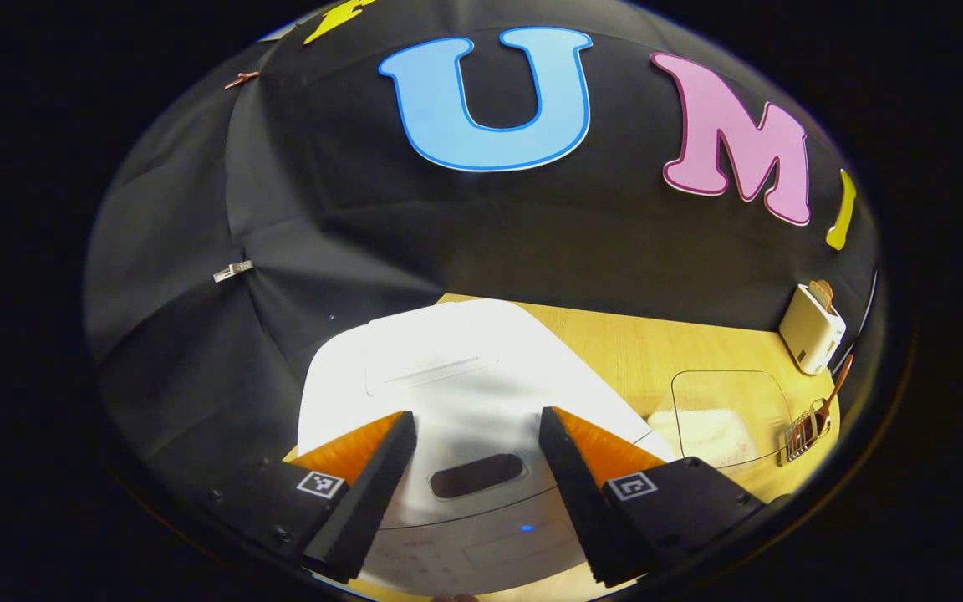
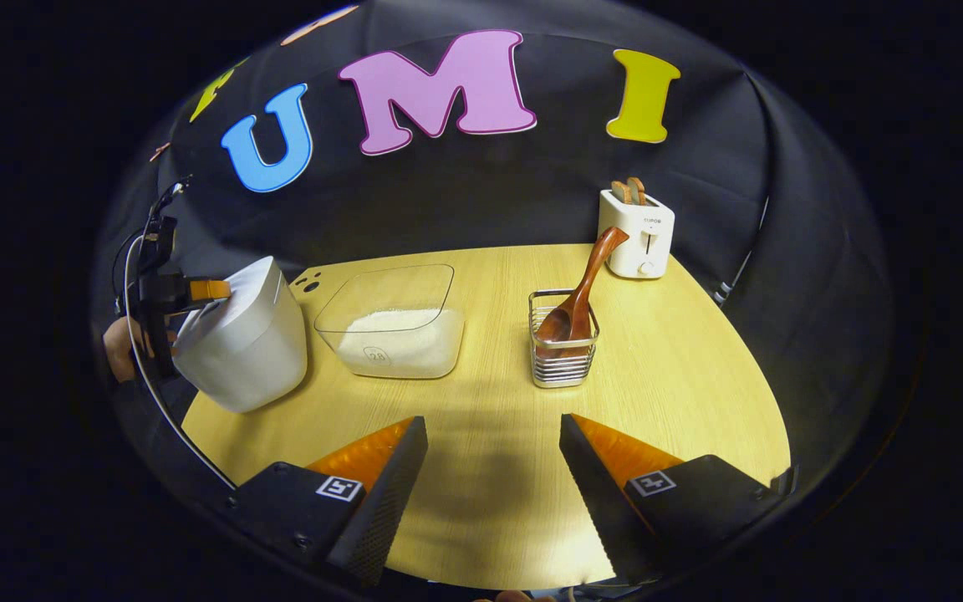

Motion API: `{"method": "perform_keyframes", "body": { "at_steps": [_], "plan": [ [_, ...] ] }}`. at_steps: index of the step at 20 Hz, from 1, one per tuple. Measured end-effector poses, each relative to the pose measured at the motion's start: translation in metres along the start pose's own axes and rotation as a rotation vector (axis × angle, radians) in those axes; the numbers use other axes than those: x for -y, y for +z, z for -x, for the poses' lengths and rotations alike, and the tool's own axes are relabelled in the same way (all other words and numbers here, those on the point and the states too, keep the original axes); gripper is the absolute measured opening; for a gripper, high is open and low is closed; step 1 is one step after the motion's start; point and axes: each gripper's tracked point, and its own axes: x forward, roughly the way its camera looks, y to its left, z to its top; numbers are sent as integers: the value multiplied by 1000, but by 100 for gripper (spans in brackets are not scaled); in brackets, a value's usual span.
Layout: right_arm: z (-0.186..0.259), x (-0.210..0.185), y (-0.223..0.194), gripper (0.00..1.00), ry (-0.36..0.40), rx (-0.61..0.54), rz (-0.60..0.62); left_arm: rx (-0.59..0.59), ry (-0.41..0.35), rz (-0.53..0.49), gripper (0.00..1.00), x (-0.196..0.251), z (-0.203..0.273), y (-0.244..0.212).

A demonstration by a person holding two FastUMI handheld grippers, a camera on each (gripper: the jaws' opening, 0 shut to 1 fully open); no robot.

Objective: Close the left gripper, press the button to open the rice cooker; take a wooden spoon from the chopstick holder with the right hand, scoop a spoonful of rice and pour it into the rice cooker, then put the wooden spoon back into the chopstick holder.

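A white rice cooker (image 1: 448, 376) with its lid down sits just under my left gripper (image 1: 475, 493), which is open; the dark oval lid button (image 1: 476, 475) lies between the two fingers. In the right gripper view the cooker (image 2: 243, 343) stands at the table's left with the left gripper (image 2: 189, 293) and a hand above its near side. My right gripper (image 2: 494, 493) is open over bare table. Ahead of it a wire chopstick holder (image 2: 563, 347) holds a wooden spoon (image 2: 586, 288) leaning right. A clear box of rice (image 2: 398, 330) stands between cooker and holder.
A white toaster (image 2: 639, 232) with bread slices stands at the back right of the wooden table (image 2: 682, 376). In the left gripper view the rice box (image 1: 728, 414), the holder (image 1: 803, 431) and the toaster (image 1: 812, 328) lie off to the right. Black cloth walls surround the table.
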Motion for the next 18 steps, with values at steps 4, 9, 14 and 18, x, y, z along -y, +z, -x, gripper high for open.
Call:
{"method": "perform_keyframes", "body": {
  "at_steps": [4,9,14,18],
  "plan": [
    [10,-5,20,99,-28,60,34,64,-17,2,95,-2,15,13],
    [26,-32,50,99,-32,132,56,233,-100,-17,95,3,65,45],
    [70,-69,95,99,-31,298,56,383,-219,21,95,22,153,63],
    [106,-93,107,99,-21,383,23,440,-276,57,95,24,214,54]
  ]
}}
